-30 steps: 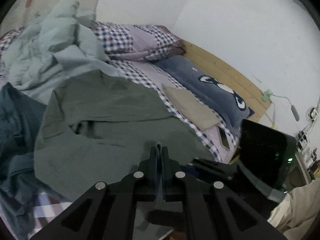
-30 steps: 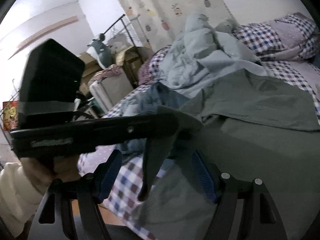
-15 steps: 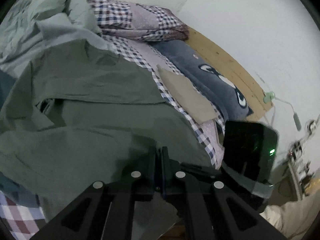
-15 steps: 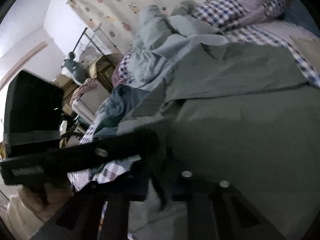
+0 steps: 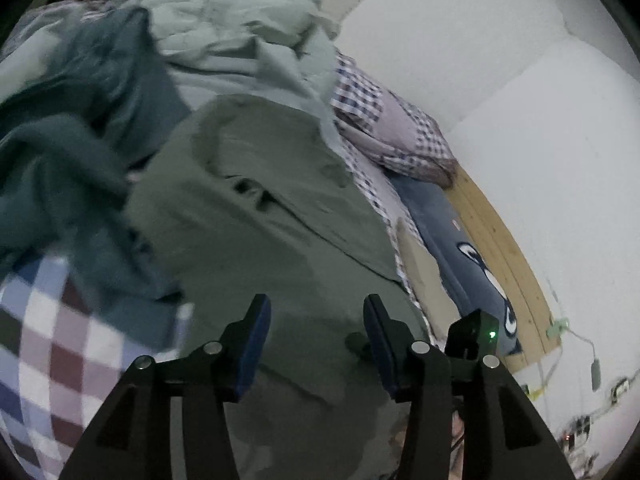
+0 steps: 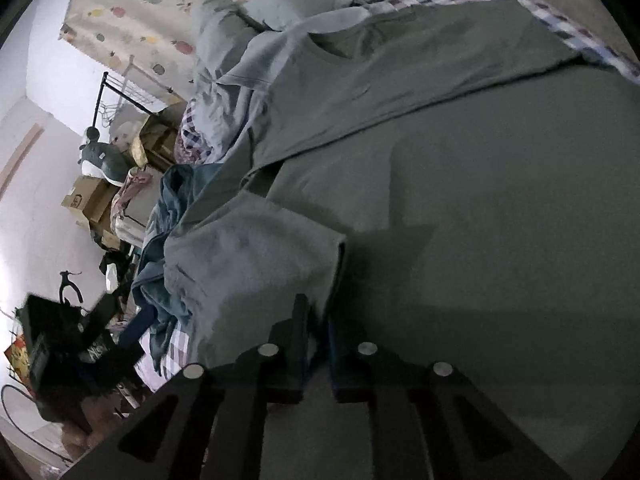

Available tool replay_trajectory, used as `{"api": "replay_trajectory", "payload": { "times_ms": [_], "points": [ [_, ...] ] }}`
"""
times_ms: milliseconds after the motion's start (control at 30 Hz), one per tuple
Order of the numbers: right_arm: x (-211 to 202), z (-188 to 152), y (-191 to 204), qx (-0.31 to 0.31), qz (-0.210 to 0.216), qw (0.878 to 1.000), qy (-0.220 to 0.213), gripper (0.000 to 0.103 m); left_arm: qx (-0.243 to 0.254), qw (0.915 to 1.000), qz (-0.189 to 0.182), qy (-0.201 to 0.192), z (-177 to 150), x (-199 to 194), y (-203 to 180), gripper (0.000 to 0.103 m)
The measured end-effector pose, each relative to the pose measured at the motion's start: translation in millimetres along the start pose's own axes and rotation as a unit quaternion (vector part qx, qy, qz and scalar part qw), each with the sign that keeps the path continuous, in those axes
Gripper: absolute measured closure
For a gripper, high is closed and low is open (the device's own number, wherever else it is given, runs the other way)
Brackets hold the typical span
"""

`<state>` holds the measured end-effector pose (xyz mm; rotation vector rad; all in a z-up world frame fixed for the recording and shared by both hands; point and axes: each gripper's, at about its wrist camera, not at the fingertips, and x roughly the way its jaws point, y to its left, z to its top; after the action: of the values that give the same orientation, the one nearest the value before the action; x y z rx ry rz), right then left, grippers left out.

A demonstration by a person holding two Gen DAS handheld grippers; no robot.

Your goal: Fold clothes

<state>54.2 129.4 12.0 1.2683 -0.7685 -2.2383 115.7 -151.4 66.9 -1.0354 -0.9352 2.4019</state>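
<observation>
Home bedroom: bed with checkered sheet (image 5: 48, 344), rumpled pale quilt (image 5: 240, 32), pillows (image 5: 400, 136), wooden headboard (image 5: 500, 248); fruit-print curtain (image 6: 136, 12), clothes rack (image 6: 120, 96), cardboard boxes (image 6: 88, 200) along wall.

You've got a matt olive-green cotton-looking shirt (image 5: 256, 216) on smooth checked bed linen (image 5: 52, 320), a soft puffy pale-green quilt (image 5: 240, 28), a bare pine-wood headboard (image 5: 500, 248), and matt black plastic gripper fingers (image 5: 248, 344) with shiny metal rivets.
</observation>
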Motion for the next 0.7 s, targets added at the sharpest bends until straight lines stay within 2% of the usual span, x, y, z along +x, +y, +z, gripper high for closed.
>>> {"api": "replay_trajectory", "payload": {
  "times_ms": [167, 400, 433, 467, 500, 700],
  "points": [
    [1.9, 5.2, 3.3, 0.002, 0.004, 1.0, -0.006, 0.076, 0.0, 0.9999, 0.015, -0.002, -6.0, -2.7, 10.2, 0.052],
    [8.3, 12.2, 7.6, 0.0, -0.003, 1.0, -0.014, 0.074, -0.026, 0.9994, 0.024, 0.0, -15.3, -5.3, 28.0, 0.052],
    [8.3, 12.8, 8.3, -0.001, -0.002, 1.0, -0.016, 0.077, -0.026, 0.9993, 0.025, 0.0, -14.9, -5.8, 29.0, 0.052],
    [5.2, 14.5, 13.1, -0.01, -0.005, 1.0, -0.019, 0.093, -0.024, 0.9993, 0.028, -0.003, -14.6, -6.2, 29.0, 0.052],
    [2.2, 16.2, 17.9, -0.02, -0.007, 1.0, -0.022, 0.103, -0.024, 0.9993, 0.028, -0.007, -14.1, -7.1, 29.2, 0.052],
    [-16.5, 26.8, 46.9, -0.078, -0.022, 0.996, -0.04, 0.102, -0.043, 0.9986, 0.012, -0.027, -7.0, -8.4, 33.6, 0.052]
  ]
}}
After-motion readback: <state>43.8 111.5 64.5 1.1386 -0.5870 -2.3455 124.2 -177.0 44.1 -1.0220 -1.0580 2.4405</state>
